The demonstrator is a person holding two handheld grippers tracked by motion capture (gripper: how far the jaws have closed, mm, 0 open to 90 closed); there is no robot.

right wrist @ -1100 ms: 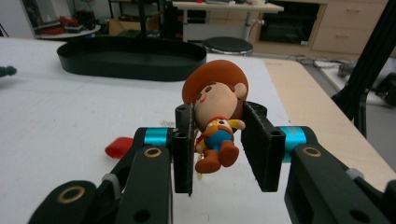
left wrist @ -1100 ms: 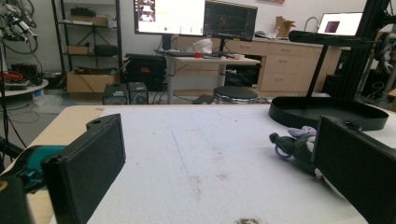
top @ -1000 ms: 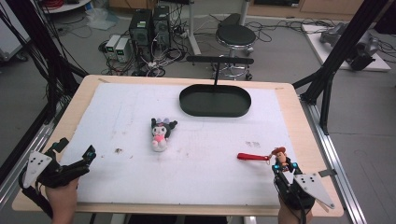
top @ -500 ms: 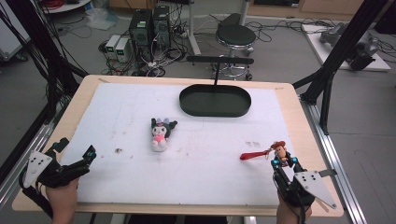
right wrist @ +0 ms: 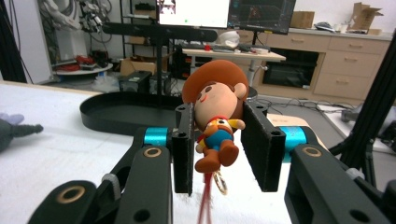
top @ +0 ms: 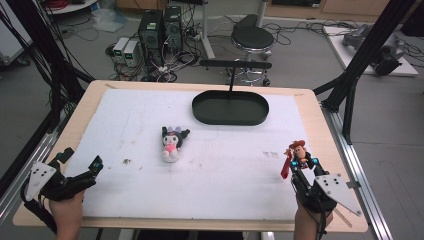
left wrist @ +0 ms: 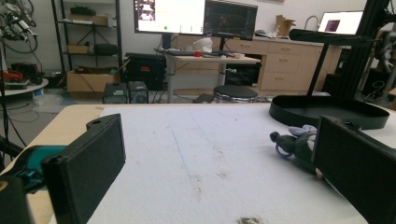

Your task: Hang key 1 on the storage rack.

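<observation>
Cowboy figure [right wrist: 215, 122], clamped in right gripper [top: 300, 161], lifted clear; next, carry to black tray [top: 230, 108]; left gripper [left wrist: 210, 163] gaping, idle.

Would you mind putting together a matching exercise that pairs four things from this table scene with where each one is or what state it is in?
Things:
1. cowboy figure
2. plush toy
3. black oval tray
4. left gripper

Places or states:
A. lying on the white mat near the middle of the table
B. open, with nothing between its jaws, at the near left corner
C. clamped in the right gripper, lifted off the mat
D. empty, at the far edge of the mat

Pairs: 1-C, 2-A, 3-D, 4-B
</observation>
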